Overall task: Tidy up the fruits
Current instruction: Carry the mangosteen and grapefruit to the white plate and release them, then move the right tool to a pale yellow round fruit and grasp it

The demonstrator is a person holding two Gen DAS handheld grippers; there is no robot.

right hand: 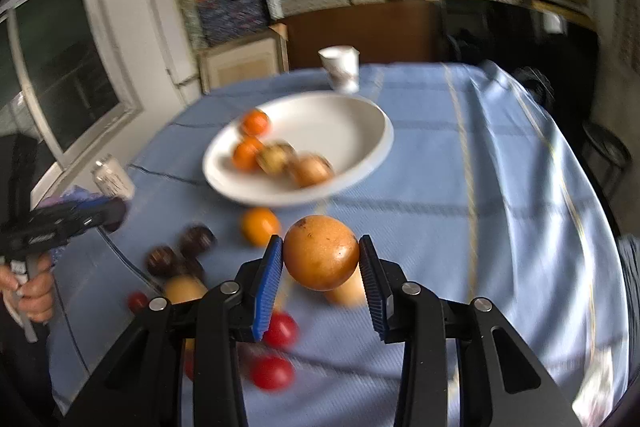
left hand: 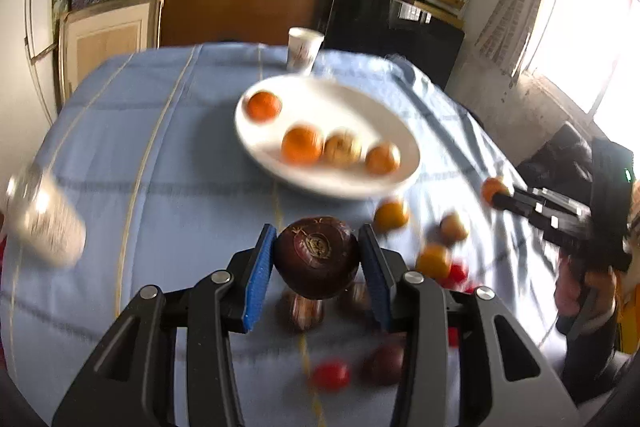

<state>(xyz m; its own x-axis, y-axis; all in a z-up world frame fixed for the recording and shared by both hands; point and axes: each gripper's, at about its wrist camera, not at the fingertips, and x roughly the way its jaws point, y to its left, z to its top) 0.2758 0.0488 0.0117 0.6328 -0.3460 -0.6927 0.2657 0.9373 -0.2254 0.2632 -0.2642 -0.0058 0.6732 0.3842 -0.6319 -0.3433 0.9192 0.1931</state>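
My left gripper [left hand: 318,247] is shut on a dark purple-brown fruit [left hand: 316,257] and holds it above the blue tablecloth, in front of the white plate [left hand: 392,131]. My right gripper [right hand: 320,259] is shut on an orange-yellow fruit [right hand: 322,253], also in front of the white plate [right hand: 372,127]. The plate holds several oranges and brownish fruits [left hand: 302,145]. Loose oranges [right hand: 260,225], dark fruits [right hand: 196,241] and small red fruits [right hand: 272,373] lie on the cloth below the grippers. The right gripper also shows in the left wrist view [left hand: 496,193], at the right.
A paper cup [left hand: 304,49] stands behind the plate near the table's far edge. A white jar [left hand: 44,219] stands at the left of the table. The other hand-held gripper [right hand: 116,213] shows at the left of the right wrist view. Shelves fill the back wall.
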